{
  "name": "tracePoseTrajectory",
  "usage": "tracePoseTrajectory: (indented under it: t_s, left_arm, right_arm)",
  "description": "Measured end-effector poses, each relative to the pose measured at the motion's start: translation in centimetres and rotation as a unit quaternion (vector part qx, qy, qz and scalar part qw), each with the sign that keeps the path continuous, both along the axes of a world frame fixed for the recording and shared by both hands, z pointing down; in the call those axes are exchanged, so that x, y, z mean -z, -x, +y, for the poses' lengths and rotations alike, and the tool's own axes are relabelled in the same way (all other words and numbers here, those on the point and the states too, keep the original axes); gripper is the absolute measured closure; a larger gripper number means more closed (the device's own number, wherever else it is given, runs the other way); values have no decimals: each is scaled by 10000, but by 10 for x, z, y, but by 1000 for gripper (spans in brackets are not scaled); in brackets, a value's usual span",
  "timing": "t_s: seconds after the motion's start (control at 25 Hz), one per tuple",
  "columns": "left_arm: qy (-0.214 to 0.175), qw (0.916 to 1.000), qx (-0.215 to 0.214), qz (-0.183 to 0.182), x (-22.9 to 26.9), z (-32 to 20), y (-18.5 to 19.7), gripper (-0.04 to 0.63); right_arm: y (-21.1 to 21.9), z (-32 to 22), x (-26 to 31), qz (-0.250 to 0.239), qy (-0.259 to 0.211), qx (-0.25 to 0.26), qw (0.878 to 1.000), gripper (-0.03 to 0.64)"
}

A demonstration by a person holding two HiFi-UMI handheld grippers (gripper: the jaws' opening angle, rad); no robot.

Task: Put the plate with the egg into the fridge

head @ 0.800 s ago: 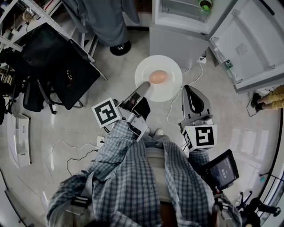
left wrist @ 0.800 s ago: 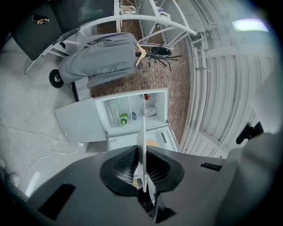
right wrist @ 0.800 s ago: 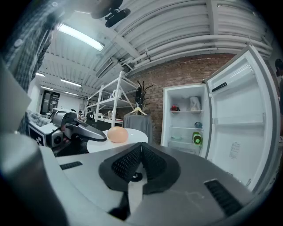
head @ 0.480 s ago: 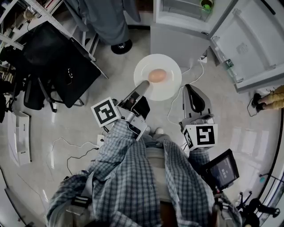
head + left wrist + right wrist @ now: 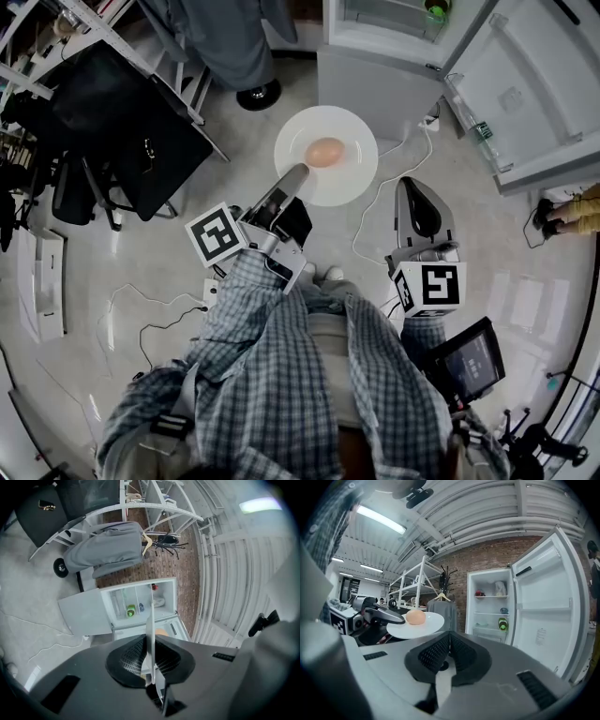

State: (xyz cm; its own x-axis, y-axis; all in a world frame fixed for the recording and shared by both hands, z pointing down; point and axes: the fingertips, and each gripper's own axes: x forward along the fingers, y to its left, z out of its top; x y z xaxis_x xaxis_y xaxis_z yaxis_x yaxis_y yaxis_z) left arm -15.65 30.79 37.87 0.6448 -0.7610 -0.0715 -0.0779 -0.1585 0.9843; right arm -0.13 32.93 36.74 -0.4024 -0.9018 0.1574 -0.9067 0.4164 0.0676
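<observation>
Plate (image 5: 354,176), white, round and shallow, held level in the air at about twelve o'clock from the person, above a pale floor. One tan egg (image 5: 325,151) lies loose near its centre. The left gripper (image 5: 295,174) pinches the plate's rim at about seven o'clock, jaws clamped on the thin edge. The right gripper (image 5: 449,645) hangs at about four o'clock from the plate, apart from it, jaws pressed together on nothing. An open fridge (image 5: 384,56) stands ahead at about one o'clock, with its door (image 5: 534,84) swung to the right. The plate looks stiff, smooth and probably breakable. Gripped at one edge only, it could tip or slip. The egg is fragile and free to roll, so a firm, level hold on the rim seems the safest grip.
</observation>
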Motion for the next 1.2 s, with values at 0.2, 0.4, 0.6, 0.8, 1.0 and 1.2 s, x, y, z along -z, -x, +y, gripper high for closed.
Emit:
tracePoseTrajectory:
  t_s: [0.2, 0.4, 0.6, 0.8, 1.0, 1.2]
  left_arm:
    - [-32, 10000, 72, -52, 4, 6, -9, 571]
    - [-61, 9999, 120, -58, 4, 11, -23, 571]
    - [-88, 9998, 158, 23, 6, 18, -36, 571]
    - [-116, 9998, 177, -31, 4, 13, -45, 571]
    - [-134, 9998, 175, -6, 3, -1, -44, 571]
    - [-244, 9996, 140, 32, 9, -30, -44, 571]
  right_arm:
    - [-14, 7, 1, -43, 10, -17, 10000, 609]
    - [-30, 13, -1, -58, 0, 18, 10000, 609]
    - [-43, 21, -3, -65, -10, 14, 10000, 608]
    - [-54, 17, -4, -123, -9, 14, 9999, 609]
    - [-58, 4, -6, -226, -39, -78, 9997, 609]
    - [-58, -15, -1, -130, -97, -114, 9998, 609]
